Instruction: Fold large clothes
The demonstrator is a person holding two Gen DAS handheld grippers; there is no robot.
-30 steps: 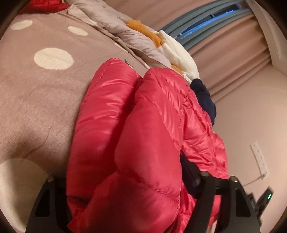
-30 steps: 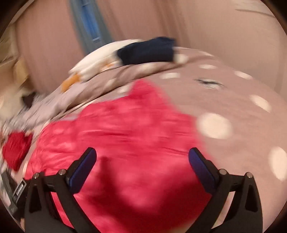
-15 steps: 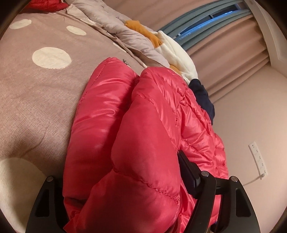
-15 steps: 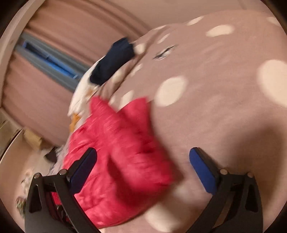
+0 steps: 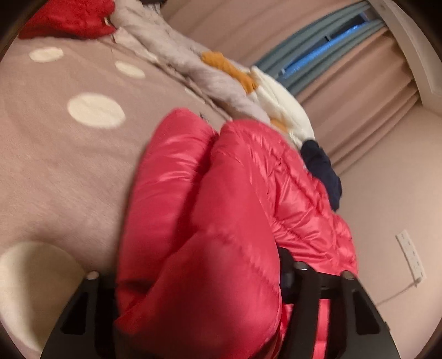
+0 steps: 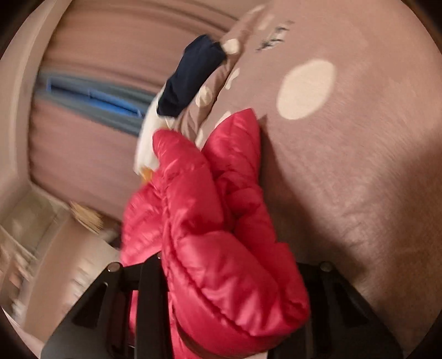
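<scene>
We've got the red puffer jacket (image 5: 199, 221) bunched up on the bed (image 5: 55, 171), on the taupe blanket with cream dots. Both grippers are on it.

Left gripper (image 5: 199, 279): jaws have just been closing, jacket fills the gap between them, padding bulges over the arms. Looks like a grip on a thick fold, jaws at a middling width.

Right gripper (image 6: 223, 279): jaws have just been closing hard from wide, now narrow, with a puffy fold of the jacket (image 6: 221, 234) squeezed between them and spilling out over the top. View is tilted and motion-blurred.

Jacket lies near the bed edge beside the wall. Just past its far end: a navy garment (image 5: 321, 168), a cream and orange piece (image 5: 279, 105), a grey quilted one (image 5: 193, 69). Another red garment (image 5: 69, 19) sits at the far corner of the bed. Curtains (image 5: 359, 91) behind, wall socket (image 5: 410, 254) off to the side.
</scene>
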